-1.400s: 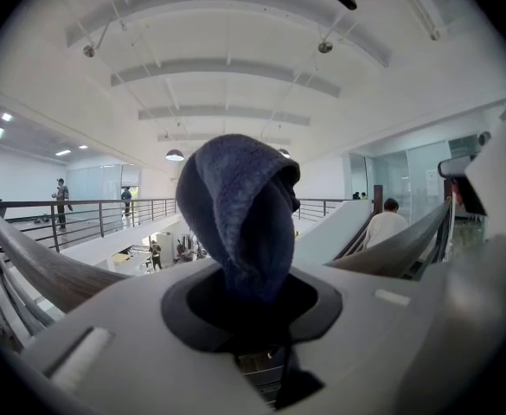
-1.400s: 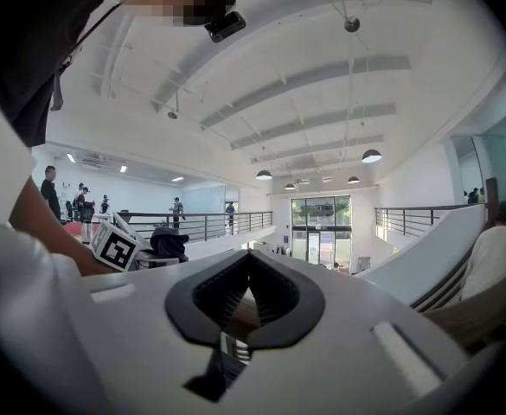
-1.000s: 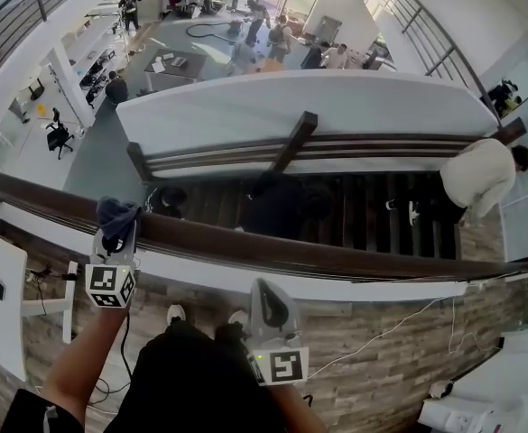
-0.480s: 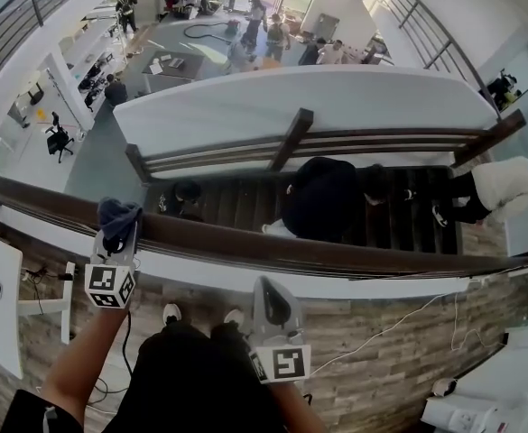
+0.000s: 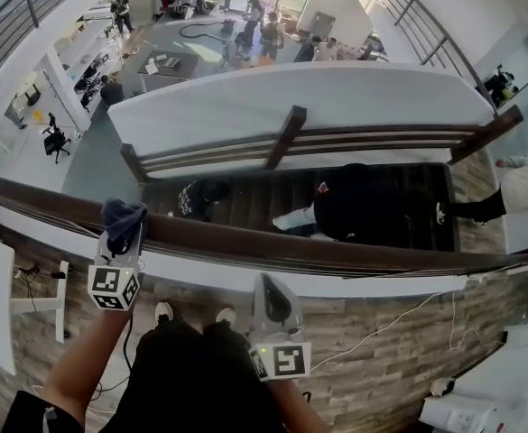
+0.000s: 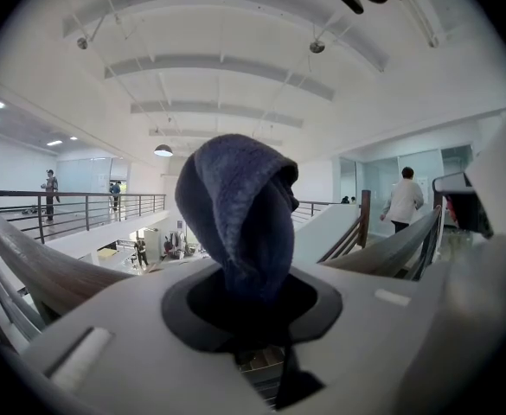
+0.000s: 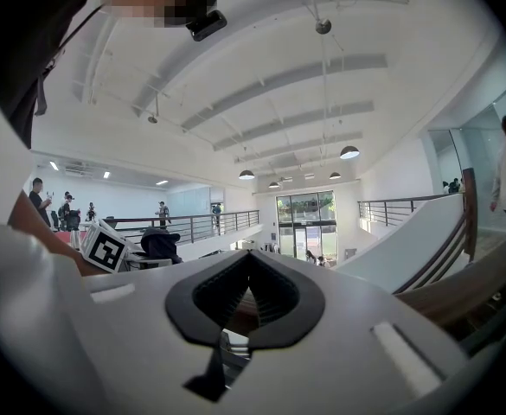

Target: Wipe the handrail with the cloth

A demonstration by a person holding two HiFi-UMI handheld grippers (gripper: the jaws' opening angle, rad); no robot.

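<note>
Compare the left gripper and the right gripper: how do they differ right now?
The left gripper is shut on a dark blue cloth; the right gripper is shut on nothing. The left gripper's cloth sits at the handrail; the right gripper is short of it. Both are white.

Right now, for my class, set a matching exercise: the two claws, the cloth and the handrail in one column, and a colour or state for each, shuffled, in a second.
Column one:
1. left claw
2. right claw
3. cloth
4. handrail

Column two:
A. dark brown
B. shut, with nothing in it
C. dark blue
D. shut on the cloth

Pairs: 1-D, 2-B, 3-C, 4-A
</note>
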